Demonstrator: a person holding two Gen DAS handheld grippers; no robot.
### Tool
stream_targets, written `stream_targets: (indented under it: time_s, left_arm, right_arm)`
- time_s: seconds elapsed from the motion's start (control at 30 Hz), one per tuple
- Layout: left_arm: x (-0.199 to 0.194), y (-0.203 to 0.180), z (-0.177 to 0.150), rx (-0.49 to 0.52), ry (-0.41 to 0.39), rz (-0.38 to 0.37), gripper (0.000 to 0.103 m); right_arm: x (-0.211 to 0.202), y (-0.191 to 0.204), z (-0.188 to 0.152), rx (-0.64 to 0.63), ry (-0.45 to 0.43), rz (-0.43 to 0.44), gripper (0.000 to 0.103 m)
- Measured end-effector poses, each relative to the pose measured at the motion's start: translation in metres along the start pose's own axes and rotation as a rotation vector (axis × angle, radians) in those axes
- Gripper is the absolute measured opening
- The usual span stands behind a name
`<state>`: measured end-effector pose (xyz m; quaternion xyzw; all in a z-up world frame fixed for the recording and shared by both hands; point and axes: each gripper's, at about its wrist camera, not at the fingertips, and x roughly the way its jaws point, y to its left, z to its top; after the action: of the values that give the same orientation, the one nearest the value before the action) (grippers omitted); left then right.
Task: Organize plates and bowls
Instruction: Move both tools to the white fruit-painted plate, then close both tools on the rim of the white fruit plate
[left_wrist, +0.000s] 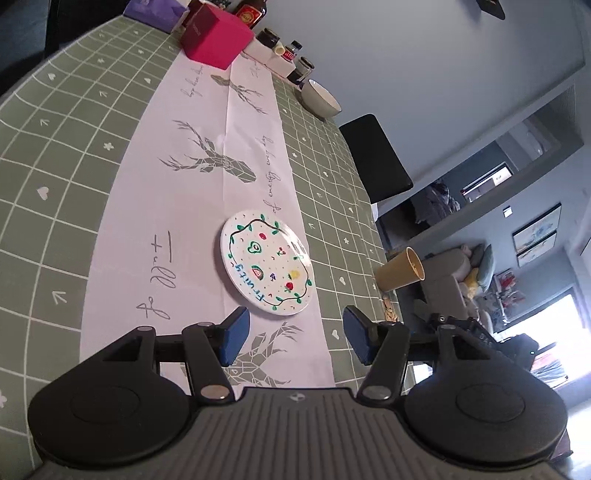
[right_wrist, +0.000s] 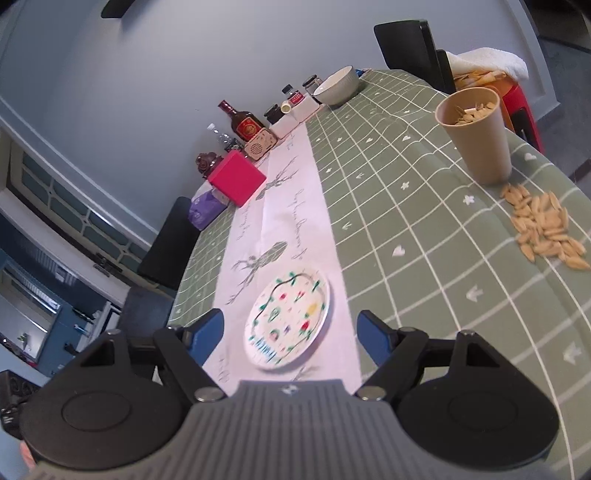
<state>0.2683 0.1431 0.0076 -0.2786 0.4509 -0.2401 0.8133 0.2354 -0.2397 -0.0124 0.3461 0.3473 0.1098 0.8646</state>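
Closing In on a Painted Plate, Claws Wide

Hovering over a long table (left_wrist: 66, 155) under a green checked cloth, two hand-held claws face one fruit-painted plate (left_wrist: 266, 263) lying flat on the white runner (left_wrist: 199, 192) down the table's middle. The left claw (left_wrist: 291, 338) has its blue pads apart with nothing between them; the plate sits just beyond its tips, slightly to the left-pad side. The right claw (right_wrist: 290, 336) is likewise spread and empty, and in its view the plate (right_wrist: 287, 320) lies squarely in line between the pads, looking the nearer of the two, so that hand seems better placed for a grab at the near rim. Being round, the plate offers no long axis to line up on. A white bowl (left_wrist: 320, 99) waits at the far end, well apart from the plate, beside a row of jars. Only the right view shows the scattered seeds (right_wrist: 546, 230) near the tan cup (right_wrist: 474, 134); the left view alone shows the sofa (left_wrist: 454, 273) beyond the table's edge.
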Motion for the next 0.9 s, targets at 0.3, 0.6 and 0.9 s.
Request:
stream_targets:
  time_s: [0.3, 0.6, 0.9]
  left_arm:
    - [0.055, 0.038, 0.026, -0.028, 0.041, -0.015, 0.068]
    - [0.097, 0.062, 0.044, -0.128, 0.026, -0.013, 0.061]
    - [0.118, 0.078, 0.054, -0.167, 0.025, -0.003, 0.051]
  right_arm:
    - [0.089, -0.034, 0.003, 0.066, 0.185, 0.060, 0.058]
    - [0.112, -0.044, 0.004, 0.082, 0.161, 0.070, 0.037]
    - [0.122, -0.062, 0.003, 0.159, 0.179, 0.089, 0.006]
